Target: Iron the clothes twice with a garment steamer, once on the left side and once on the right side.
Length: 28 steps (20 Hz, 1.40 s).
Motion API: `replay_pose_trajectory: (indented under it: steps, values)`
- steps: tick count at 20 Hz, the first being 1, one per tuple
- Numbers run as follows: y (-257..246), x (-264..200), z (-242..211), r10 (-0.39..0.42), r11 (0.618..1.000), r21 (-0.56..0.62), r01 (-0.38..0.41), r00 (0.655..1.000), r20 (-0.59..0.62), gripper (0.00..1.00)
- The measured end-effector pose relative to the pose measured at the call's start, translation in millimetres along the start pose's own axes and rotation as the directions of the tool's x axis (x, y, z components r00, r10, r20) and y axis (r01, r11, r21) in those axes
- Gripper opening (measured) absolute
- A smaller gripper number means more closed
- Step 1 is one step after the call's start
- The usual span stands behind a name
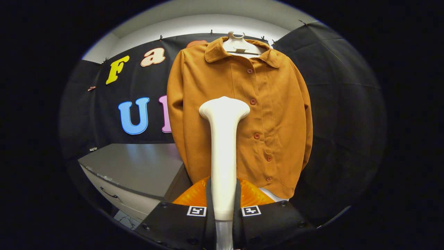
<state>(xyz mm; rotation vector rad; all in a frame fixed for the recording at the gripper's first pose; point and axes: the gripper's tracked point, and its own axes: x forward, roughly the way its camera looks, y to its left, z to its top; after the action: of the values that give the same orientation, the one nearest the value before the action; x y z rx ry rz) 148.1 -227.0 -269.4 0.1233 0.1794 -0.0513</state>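
The fingers (224,208) are closed on the handle of the garment steamer (224,146), one pressing each side of its white shaft, so the tool stands upright from between them toward twelve o'clock. Its flared white head sits in front of the jacket (274,114), on the panel at nine o'clock from the row of buttons (256,136); whether head and cloth touch cannot be told. The brown jacket hangs buttoned on a white hanger (239,45) against the black booth wall, beyond the fingers. At ten o'clock from the fingers stands a grey surface (138,166) with a drawer front below its near edge.
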Motion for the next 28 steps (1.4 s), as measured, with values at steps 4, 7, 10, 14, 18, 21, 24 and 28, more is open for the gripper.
replay_pose_trajectory:
  steps: [4, 7, 10, 14, 18, 21, 24, 28]
  values:
    - [-2.2, -5.2, -29.6, -0.010, 1.000, -0.005, 0.010, 0.998, -0.056, 0.22]
    - [-4.0, -11.5, -53.0, -0.018, 1.000, -0.008, 0.017, 0.995, -0.101, 0.22]
    - [-6.0, -19.5, -76.8, -0.018, 1.000, -0.002, 0.018, 0.987, -0.157, 0.22]
    - [-8.2, -40.0, -89.9, -0.003, 1.000, 0.006, 0.004, 0.982, -0.189, 0.22]
    - [-4.3, -54.2, -60.0, 0.013, 1.000, 0.007, -0.012, 0.991, -0.130, 0.22]
    - [-7.2, -66.4, -8.0, 0.018, 1.000, 0.011, -0.018, 0.999, -0.028, 0.22]
    - [-9.4, -80.9, 58.1, 0.020, 1.000, 0.020, -0.022, 0.995, 0.102, 0.22]
    - [-14.3, -103.1, 139.8, 0.022, 0.998, 0.051, -0.037, 0.966, 0.259, 0.22]
